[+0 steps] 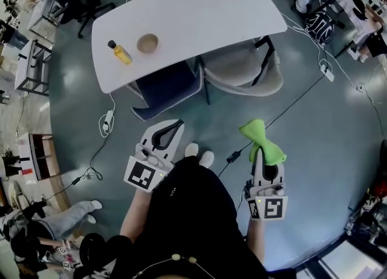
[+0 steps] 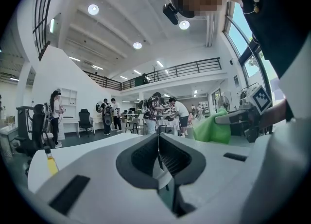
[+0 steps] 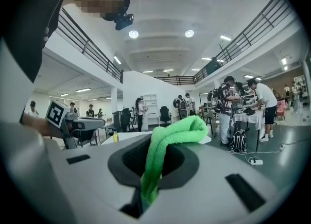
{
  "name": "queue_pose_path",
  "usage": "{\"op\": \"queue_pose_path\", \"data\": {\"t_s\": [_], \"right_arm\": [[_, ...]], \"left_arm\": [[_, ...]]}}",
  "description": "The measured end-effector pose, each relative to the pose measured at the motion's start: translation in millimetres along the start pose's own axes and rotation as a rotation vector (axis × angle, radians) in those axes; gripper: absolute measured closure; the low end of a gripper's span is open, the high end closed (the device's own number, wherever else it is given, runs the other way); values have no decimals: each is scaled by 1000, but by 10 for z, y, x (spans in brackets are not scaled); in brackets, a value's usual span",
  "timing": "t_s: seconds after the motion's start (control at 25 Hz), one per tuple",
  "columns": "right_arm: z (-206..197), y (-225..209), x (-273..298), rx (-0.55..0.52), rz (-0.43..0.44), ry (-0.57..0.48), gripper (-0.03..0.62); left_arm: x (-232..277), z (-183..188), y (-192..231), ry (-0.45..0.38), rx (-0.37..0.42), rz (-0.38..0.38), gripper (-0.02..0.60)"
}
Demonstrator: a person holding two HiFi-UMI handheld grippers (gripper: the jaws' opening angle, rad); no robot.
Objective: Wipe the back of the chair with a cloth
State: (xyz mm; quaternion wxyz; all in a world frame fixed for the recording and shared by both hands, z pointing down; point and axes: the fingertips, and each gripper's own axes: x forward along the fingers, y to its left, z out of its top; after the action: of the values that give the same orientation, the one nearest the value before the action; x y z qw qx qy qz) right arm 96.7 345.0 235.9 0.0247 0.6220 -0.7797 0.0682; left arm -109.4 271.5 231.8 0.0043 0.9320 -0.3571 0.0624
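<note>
While right gripper (image 1: 264, 154) clamps green cloth (image 1: 260, 138) pointing lengthwise toward beige chair (image 1: 240, 73), left gripper (image 1: 172, 130) closed, empty.

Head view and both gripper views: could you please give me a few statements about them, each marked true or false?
1. The right tool is clamped on the green cloth. True.
2. The left tool holds a bottle. False: its jaws are together with nothing between them, and the yellow bottle stands on the white table.
3. The green cloth is pressed against a chair back. False: it is held up in the air, apart from the blue chair and the beige chair.
4. A bowl stands beside the yellow bottle on the white table. True.
</note>
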Motion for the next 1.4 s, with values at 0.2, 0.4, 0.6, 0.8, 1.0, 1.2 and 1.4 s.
{"op": "queue_pose_path", "data": {"t_s": [0.2, 0.4, 0.6, 0.8, 1.0, 1.2, 1.4], "right_arm": [[-82, -128, -37, 1, -12, 12, 576], [-78, -133, -30, -7, -12, 6, 575], [-45, -176, 67, -31, -21, 5, 575], [28, -261, 321, -48, -22, 16, 574], [99, -371, 784, -64, -15, 34, 574], [145, -480, 1315, -76, -7, 54, 574], [204, -521, 1822, -117, 10, 71, 575]], "left_arm": [[-1, -50, -40, -1, -14, 22, 572], [25, -48, 20, -31, -34, 50, 572], [213, -14, 149, -65, -29, 50, 572], [487, 105, 344, -85, -43, 52, 572], [785, 110, 605, -85, -63, 41, 572], [1089, 105, 904, -84, -65, 16, 572], [1267, 168, 1203, -107, -65, 13, 572]]}}
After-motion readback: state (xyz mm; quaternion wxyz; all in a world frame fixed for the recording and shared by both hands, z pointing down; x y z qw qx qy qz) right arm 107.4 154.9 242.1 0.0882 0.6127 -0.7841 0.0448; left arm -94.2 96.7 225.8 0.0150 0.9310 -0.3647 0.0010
